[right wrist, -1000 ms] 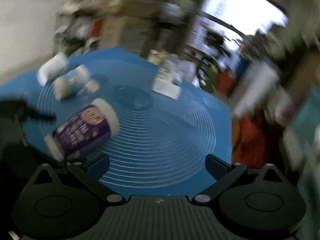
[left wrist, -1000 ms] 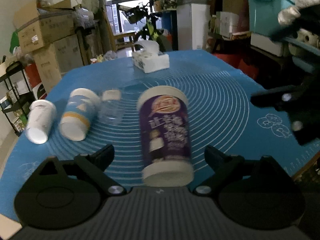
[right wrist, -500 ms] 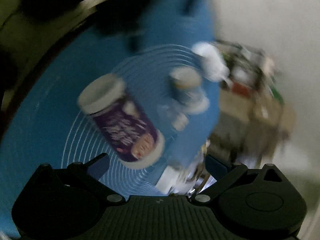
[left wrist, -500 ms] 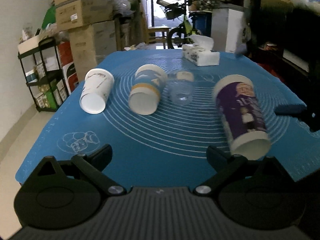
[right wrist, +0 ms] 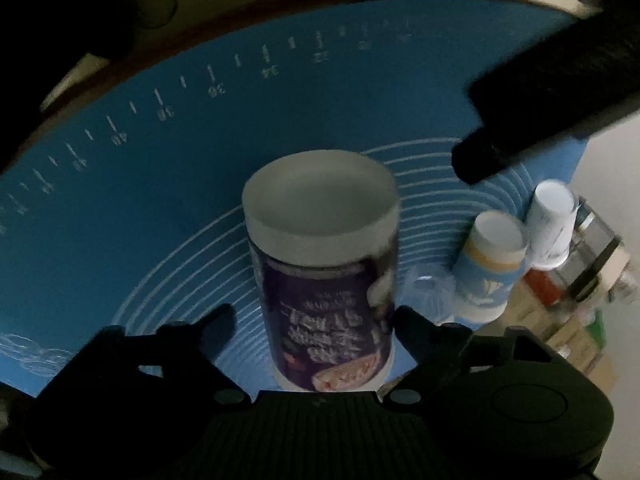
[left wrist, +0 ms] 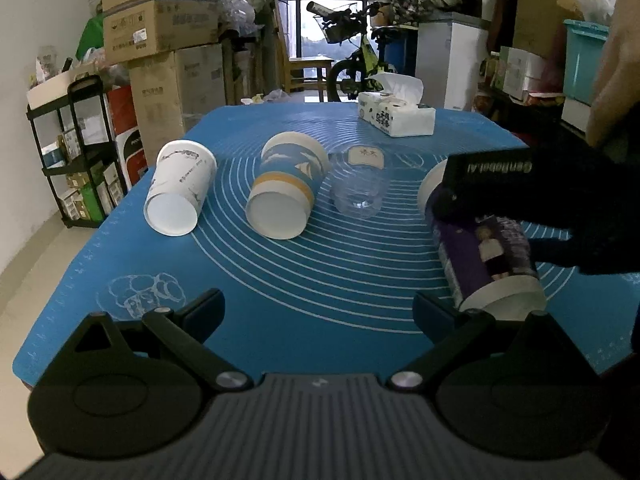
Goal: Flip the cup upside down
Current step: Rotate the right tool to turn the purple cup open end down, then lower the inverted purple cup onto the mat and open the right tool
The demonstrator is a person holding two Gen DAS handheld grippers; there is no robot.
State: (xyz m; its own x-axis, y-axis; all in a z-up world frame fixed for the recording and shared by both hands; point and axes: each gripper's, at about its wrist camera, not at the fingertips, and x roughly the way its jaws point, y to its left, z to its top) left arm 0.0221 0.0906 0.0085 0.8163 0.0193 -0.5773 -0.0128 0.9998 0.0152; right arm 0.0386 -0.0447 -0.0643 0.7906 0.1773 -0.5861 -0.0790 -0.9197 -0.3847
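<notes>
A tall purple cup [left wrist: 484, 256] with white ends lies on its side on the blue mat [left wrist: 320, 280] at the right. My right gripper [right wrist: 312, 320] is open, turned over, with the purple cup [right wrist: 324, 280] between its fingers; contact is unclear. It shows in the left wrist view as a black shape [left wrist: 532, 200] over the cup. My left gripper [left wrist: 320, 308] is open and empty, low over the mat's near edge, left of the purple cup.
Three more cups lie on their sides in a row: a white one [left wrist: 180, 192], a blue-and-yellow one [left wrist: 286, 192] and a clear plastic one [left wrist: 360, 184]. A tissue box [left wrist: 396, 116] stands at the far edge. Boxes and shelves crowd the room around the table.
My right gripper swung round, rolled over and came down around the purple cup. My left gripper drew back and left, so the purple cup now lies to its right.
</notes>
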